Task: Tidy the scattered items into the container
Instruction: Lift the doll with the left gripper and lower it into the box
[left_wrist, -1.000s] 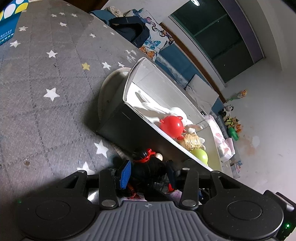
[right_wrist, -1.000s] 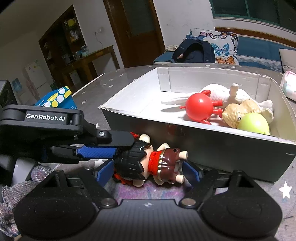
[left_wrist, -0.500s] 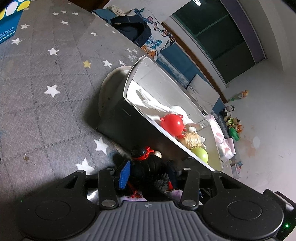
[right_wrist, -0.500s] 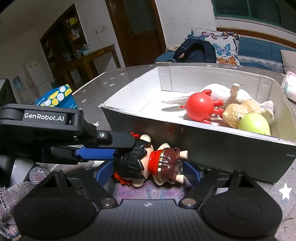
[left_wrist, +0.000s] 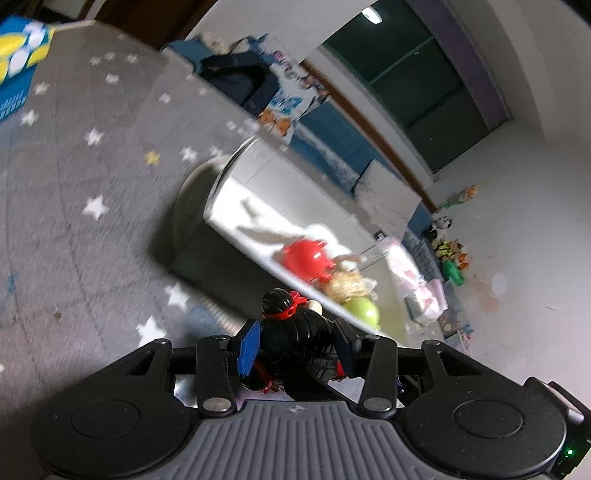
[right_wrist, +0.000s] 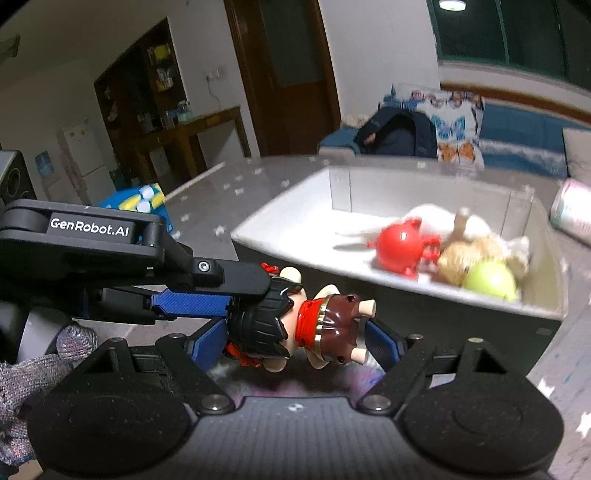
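Observation:
A toy figure (right_wrist: 295, 328) with black hair, a red collar and a brown body is held sideways in the air by both grippers. My left gripper (left_wrist: 295, 341) is shut on its black head (left_wrist: 291, 332); in the right wrist view it comes in from the left (right_wrist: 207, 280). My right gripper (right_wrist: 295, 339) is shut on the figure's head and body. The open white-lined box (right_wrist: 295, 254) stands just beyond, its near wall close to the figure. It also shows in the left wrist view (left_wrist: 218, 192).
Inside the box lie a red ball toy (right_wrist: 400, 249), a tan woven toy (right_wrist: 461, 260), a green ball (right_wrist: 487, 280) and a white plush (right_wrist: 432, 214). A blue box (right_wrist: 142, 199) sits far left on the grey star cloth (left_wrist: 74, 184). A sofa with a dark bag (right_wrist: 399, 134) lies behind.
Both grippers have lifted the figure off the cloth. The box now sits lower and farther in both views, and the background is blurred with motion.

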